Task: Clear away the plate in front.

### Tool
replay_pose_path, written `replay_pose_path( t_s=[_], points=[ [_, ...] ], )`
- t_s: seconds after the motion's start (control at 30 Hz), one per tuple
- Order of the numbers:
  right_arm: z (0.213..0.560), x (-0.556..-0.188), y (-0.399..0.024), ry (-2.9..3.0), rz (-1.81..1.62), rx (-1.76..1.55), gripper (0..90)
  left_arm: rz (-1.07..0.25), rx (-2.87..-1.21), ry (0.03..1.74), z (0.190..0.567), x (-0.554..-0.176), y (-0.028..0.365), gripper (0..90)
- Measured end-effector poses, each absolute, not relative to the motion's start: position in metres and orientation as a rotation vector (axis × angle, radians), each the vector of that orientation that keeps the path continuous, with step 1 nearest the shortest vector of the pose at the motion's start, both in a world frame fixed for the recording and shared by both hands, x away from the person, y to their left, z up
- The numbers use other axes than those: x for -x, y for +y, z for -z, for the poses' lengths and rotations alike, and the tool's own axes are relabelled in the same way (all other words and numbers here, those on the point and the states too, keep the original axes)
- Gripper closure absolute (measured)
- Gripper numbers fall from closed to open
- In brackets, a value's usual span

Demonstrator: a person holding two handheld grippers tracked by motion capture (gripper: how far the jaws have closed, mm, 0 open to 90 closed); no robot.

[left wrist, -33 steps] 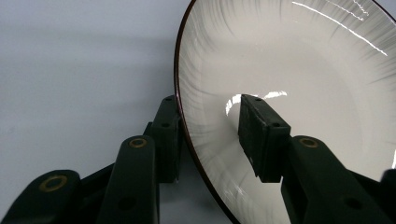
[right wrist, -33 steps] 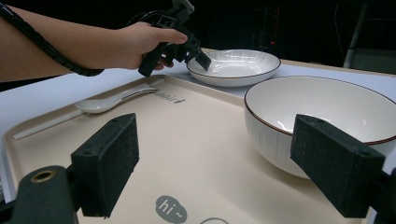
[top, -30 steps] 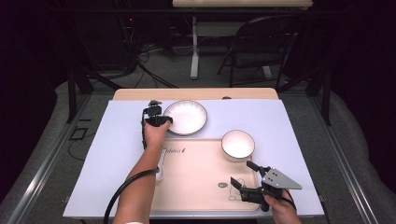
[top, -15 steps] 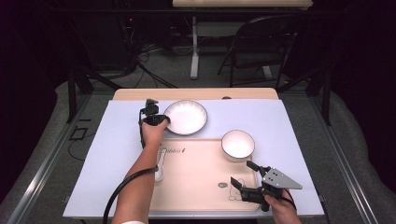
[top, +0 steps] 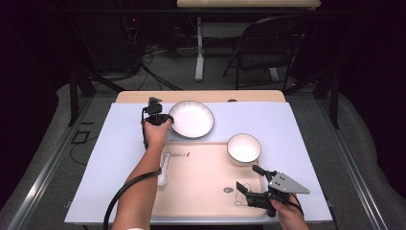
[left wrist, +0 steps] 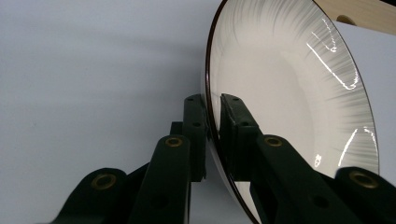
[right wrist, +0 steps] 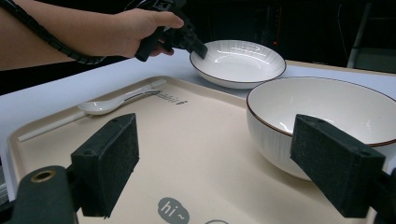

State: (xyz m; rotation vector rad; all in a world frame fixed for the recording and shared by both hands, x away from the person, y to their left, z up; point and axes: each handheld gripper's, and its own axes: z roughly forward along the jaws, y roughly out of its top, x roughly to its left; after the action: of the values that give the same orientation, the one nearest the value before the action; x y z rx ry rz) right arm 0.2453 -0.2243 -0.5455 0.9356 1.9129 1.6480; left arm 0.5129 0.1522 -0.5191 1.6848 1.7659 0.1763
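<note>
Plate (left wrist: 289, 107) rim — pinched by left gripper (left wrist: 212, 105).

In the left gripper view, the black jaws are covering part of the plate's (left wrist: 289, 116) rim, and the bottom edge is cropping it. In the right gripper view, the bowl (right wrist: 327, 112) is running off the right edge.
</note>
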Motion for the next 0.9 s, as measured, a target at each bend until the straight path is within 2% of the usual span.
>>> replay_pose_path(
  t_s=[0.37,0.9],
  points=[
    [0.545,-0.244,-0.224,1.91,-1.645,-0.931,14.7,-0.207,-1.679,1.739,0.504,-0.515,0.144,85.5],
    [0.544,-0.244,-0.225,1.906,-1.642,-0.927,14.7,-0.211,-1.718,1.716,0.489,-0.52,0.136,85.0]
  ],
)
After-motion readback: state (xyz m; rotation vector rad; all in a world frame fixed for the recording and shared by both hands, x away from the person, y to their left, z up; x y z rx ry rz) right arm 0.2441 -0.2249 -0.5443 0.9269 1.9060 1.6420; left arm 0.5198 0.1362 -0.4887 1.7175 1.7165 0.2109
